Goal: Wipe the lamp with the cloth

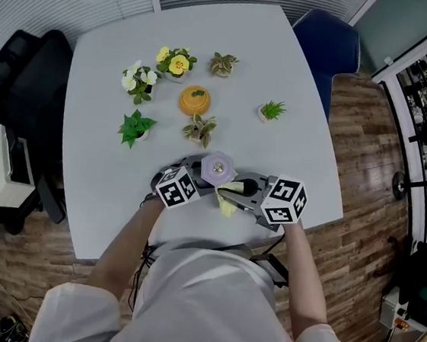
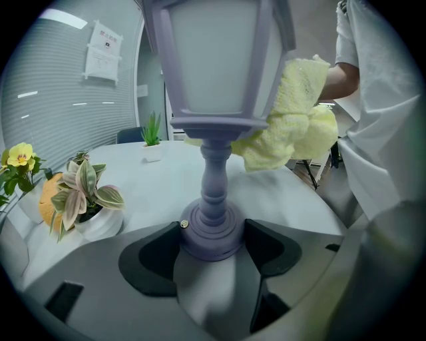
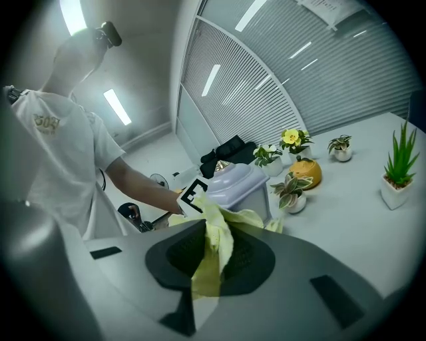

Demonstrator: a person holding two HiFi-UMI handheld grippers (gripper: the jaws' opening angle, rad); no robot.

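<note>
A lavender lantern-style lamp (image 1: 217,169) stands near the front edge of the white table (image 1: 120,48). My left gripper (image 2: 212,245) is shut on the lamp's round base (image 2: 212,233), with the stem rising between the pads. My right gripper (image 3: 212,256) is shut on a yellow cloth (image 3: 214,243), which is pressed against the lamp's shade (image 3: 236,190). In the left gripper view the cloth (image 2: 293,116) bunches against the right side of the shade (image 2: 216,63). From the head view the cloth (image 1: 227,202) shows just right of the lamp, between both marker cubes.
Several small potted plants stand beyond the lamp: a pink-leaved one (image 1: 199,129), a green one (image 1: 135,127), a yellow-flowered one (image 1: 176,62) and a spiky one (image 1: 271,110). An orange pot (image 1: 195,100) sits among them. A blue chair (image 1: 328,41) is at the far right corner.
</note>
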